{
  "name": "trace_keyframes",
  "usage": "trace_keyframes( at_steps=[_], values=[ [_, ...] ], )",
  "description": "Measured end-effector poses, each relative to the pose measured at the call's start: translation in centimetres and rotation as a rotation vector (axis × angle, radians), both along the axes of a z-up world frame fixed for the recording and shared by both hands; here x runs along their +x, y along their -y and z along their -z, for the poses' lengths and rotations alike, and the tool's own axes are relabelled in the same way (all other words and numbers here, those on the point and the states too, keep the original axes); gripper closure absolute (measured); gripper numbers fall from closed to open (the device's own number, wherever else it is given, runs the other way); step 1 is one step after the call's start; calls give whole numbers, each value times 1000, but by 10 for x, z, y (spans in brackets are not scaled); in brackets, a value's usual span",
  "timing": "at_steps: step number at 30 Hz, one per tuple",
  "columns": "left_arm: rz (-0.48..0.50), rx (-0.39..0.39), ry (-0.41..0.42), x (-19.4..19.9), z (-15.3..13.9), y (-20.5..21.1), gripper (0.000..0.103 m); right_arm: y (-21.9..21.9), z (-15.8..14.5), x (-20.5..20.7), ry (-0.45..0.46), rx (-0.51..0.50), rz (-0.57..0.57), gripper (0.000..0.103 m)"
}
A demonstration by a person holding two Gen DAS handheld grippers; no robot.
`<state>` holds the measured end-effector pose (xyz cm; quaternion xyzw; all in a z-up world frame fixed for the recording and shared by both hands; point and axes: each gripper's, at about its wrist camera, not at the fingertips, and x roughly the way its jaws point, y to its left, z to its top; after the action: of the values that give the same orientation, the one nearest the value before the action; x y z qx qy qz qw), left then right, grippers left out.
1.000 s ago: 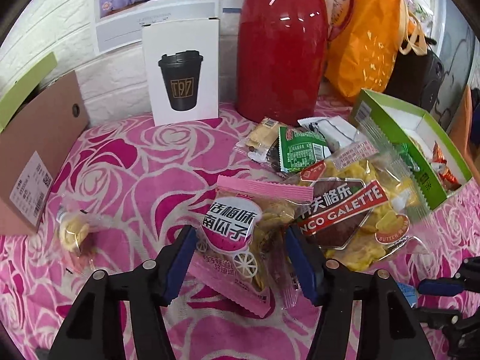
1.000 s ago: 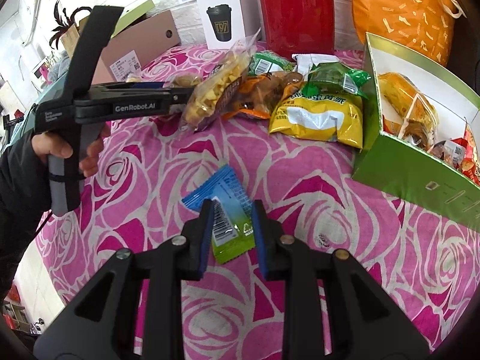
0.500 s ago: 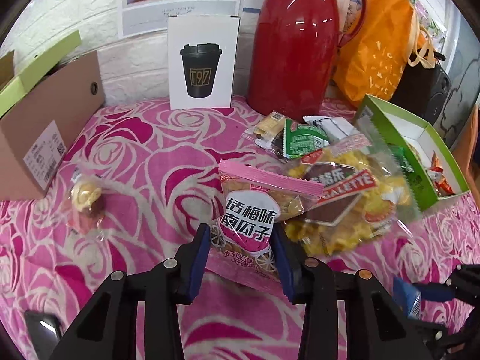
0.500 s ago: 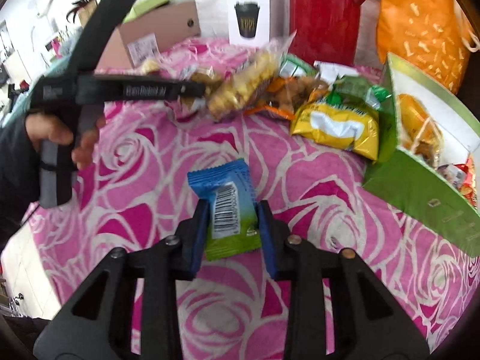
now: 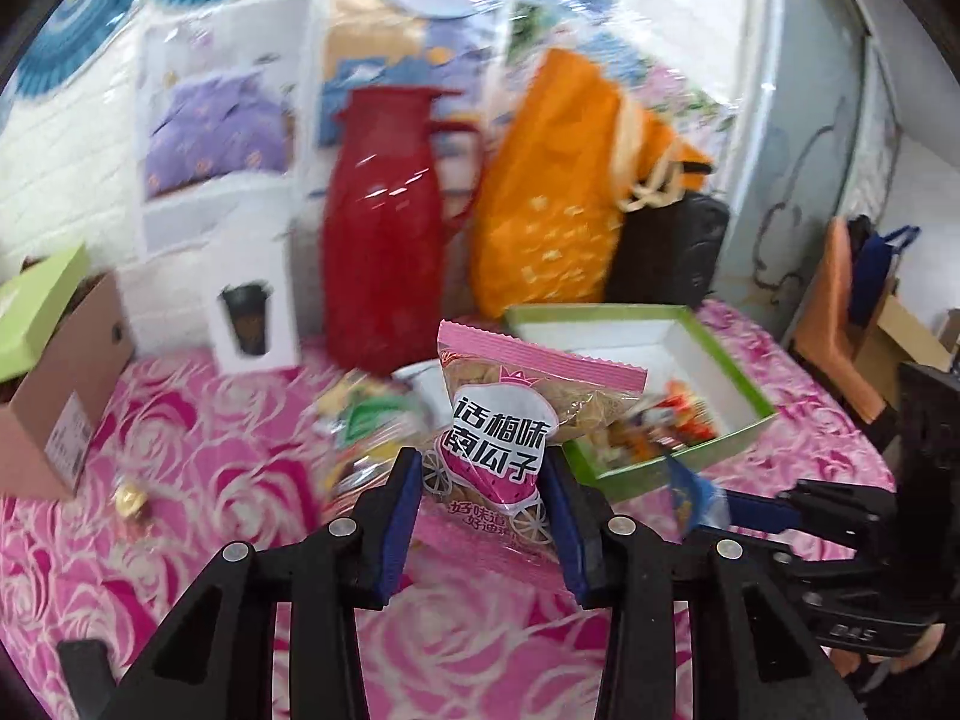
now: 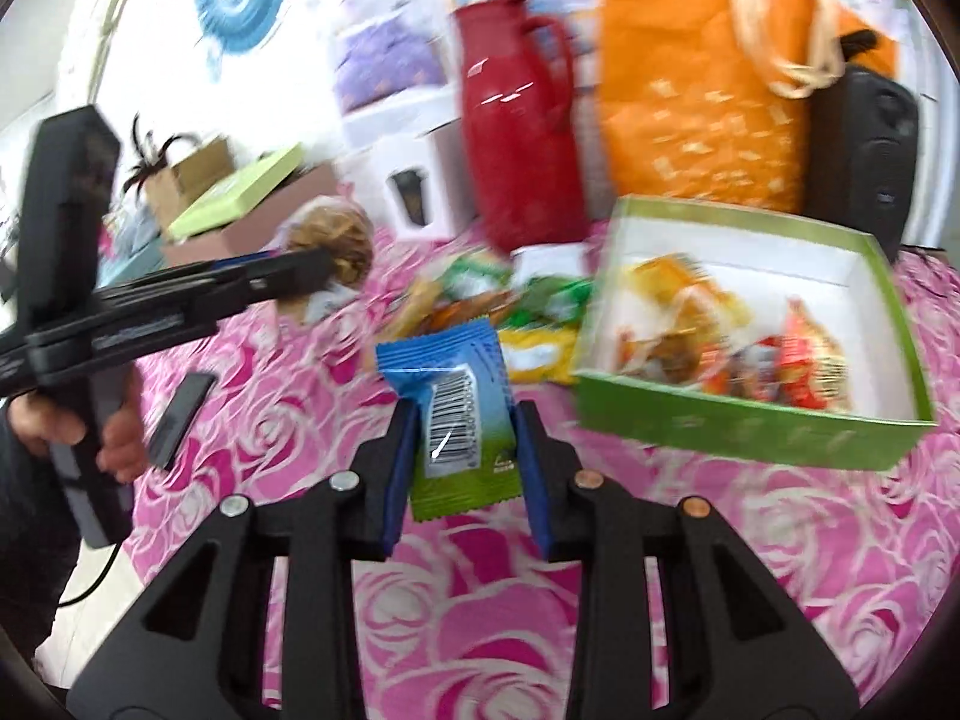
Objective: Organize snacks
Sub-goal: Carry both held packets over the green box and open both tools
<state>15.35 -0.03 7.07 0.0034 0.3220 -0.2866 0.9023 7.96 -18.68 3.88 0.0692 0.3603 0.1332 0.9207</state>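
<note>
Crinkly pink seed packet (image 5: 510,426), blue-green wrapper (image 6: 459,420)

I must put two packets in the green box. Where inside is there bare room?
The green box is bare white along its far wall and right corner. Wrappers crowd its near-left part. The loose snack pile fills the cloth left of it. The cloth before its near wall is free.
</note>
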Motion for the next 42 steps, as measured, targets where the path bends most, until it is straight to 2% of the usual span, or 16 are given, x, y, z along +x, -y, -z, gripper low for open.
trace_keyframes(
  at_steps=[3, 8, 13, 19, 22, 23, 24, 26, 31, 35, 42],
  values=[
    [60, -24, 16, -1, -12, 36, 62, 37, -5, 0, 10, 12, 83, 69],
    [120, -31, 1, 9, -12, 91, 62, 92, -5, 8, 24, 9, 211, 68],
    [160, -16, -25, 26, 2, 142, 62, 139, 0, 21, 26, 4, 297, 68],
    [174, 25, -53, 44, 25, 179, 61, 175, 21, 41, -7, 1, 356, 68],
    [140, 39, -48, 49, 34, 191, 52, 181, 29, 46, -9, -21, 369, 66],
    [101, 54, -43, 50, 37, 194, 40, 181, 31, 46, -5, -32, 365, 56],
    [78, 64, -37, 50, 38, 196, 31, 180, 33, 46, -2, -39, 360, 31],
    [66, 77, -18, 49, 39, 197, 30, 177, 34, 44, 16, -61, 348, 8],
    [33, 139, 35, 41, 36, 194, 30, 169, 33, 41, 34, -87, 317, 8],
    [12, 124, 40, 36, 29, 185, 30, 161, 29, 35, 37, -86, 306, 2],
    [0, 92, 48, 22, 12, 166, 30, 145, 14, 21, 56, -106, 289, 2]
  ],
)
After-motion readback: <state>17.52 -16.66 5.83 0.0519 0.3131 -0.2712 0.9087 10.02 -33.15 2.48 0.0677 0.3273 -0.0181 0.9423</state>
